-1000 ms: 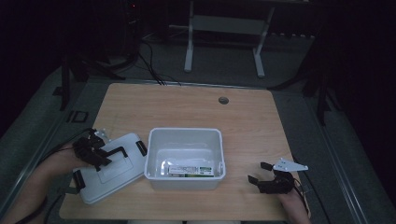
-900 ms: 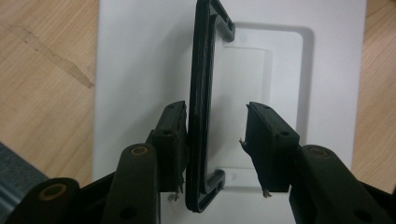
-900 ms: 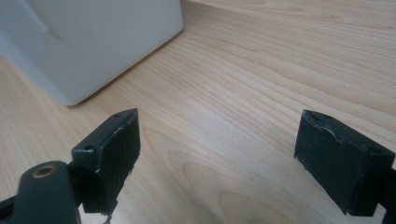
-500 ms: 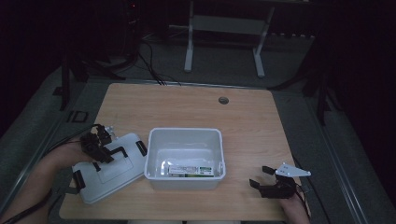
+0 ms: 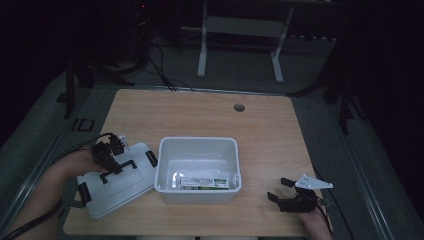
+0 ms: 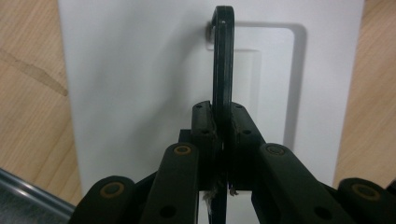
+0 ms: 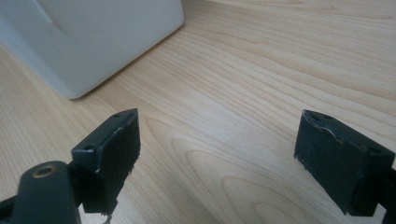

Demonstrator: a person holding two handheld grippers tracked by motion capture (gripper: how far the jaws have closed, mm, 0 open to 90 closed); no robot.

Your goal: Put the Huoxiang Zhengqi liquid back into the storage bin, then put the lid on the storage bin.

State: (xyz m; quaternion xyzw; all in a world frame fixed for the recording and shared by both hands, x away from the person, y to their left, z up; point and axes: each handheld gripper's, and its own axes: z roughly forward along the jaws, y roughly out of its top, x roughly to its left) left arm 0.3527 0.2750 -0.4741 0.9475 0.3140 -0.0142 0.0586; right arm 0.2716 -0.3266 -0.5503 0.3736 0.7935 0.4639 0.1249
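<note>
Black lid handle (image 6: 222, 60) clamped between left tool (image 6: 223, 126) pads, upright

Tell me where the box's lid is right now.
In the high view the lid lies flat on the table's near-left part, beside the open white box, its black handle clamped in the left gripper.

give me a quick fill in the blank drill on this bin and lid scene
1. The left gripper is shut on the lid's black ____.
2. The lid lies on the table to the ____ of the white bin in the high view.
3. The right gripper has its jaws ____.

Missing words: handle; left; open
</note>
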